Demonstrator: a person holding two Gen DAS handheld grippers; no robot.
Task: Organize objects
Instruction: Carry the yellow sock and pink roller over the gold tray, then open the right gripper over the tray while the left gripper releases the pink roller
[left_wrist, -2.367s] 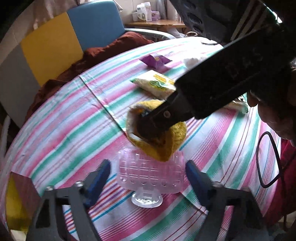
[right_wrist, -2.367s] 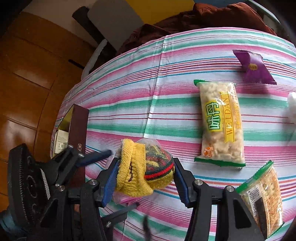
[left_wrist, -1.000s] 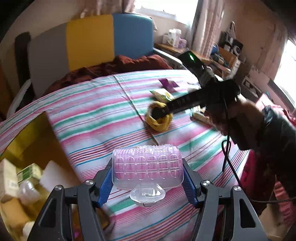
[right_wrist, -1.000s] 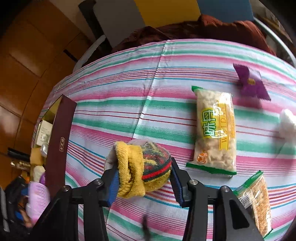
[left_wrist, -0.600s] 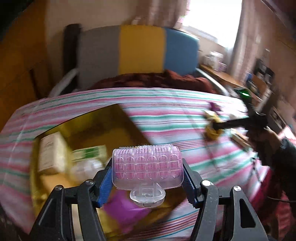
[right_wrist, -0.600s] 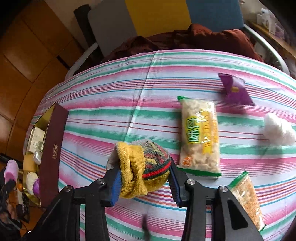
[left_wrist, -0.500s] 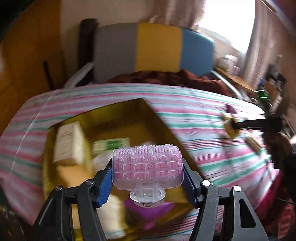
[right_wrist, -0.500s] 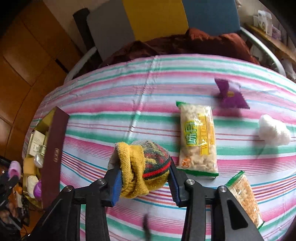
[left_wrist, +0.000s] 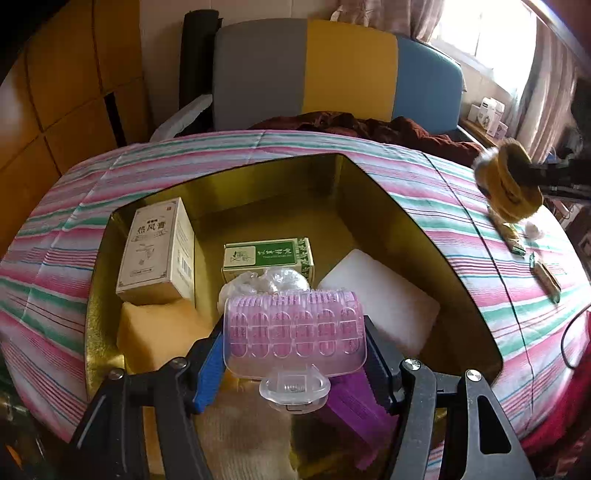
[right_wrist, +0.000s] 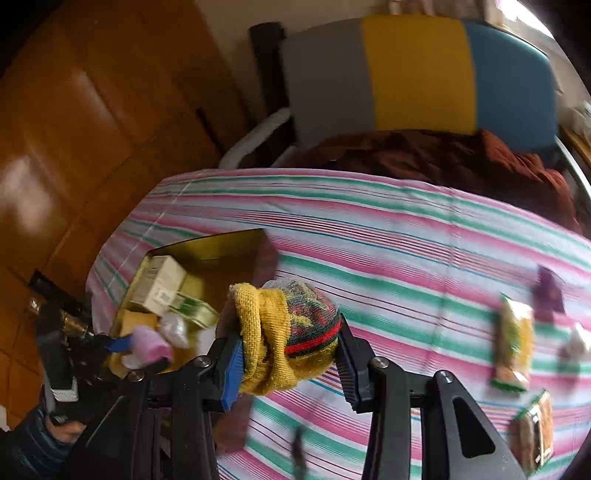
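The left wrist view looks straight down into the open gold-lined box (left_wrist: 343, 192), which sits at the left end of the table (left_wrist: 436, 177) on its striped cloth; the right wrist view shows that same box only small and from the side, yet it alone shows the snack packets (right_wrist: 513, 347) lying near the table's right edge. In the left view the left gripper (left_wrist: 295, 345) holds a pink ridged plastic roller (left_wrist: 293, 334) by its two ends, blue pads pressed on it, hanging over the near part of the box. Inside the box stand a cream carton (left_wrist: 157, 247) against the left wall and a green carton (left_wrist: 267, 256) in the middle; a crumpled clear plastic wrap (left_wrist: 269, 282) lies before the green one, a white foam block (left_wrist: 384, 299) leans by the right wall, an orange sponge (left_wrist: 159, 332) rests at the near left, and something purple (left_wrist: 354, 402) lies at the near edge, partly hidden. The right gripper (right_wrist: 290, 349) is clamped on a rolled knitted sock (right_wrist: 291, 332), yellow cuff outward with red, green and dark stripes behind, held above the cloth just right of the box. The left view shows this sock small and blurred at the table's far right edge. Behind the table stands a chair (left_wrist: 332, 74) with grey, yellow and blue panels, a dark red cloth (right_wrist: 443, 158) heaped on its seat.
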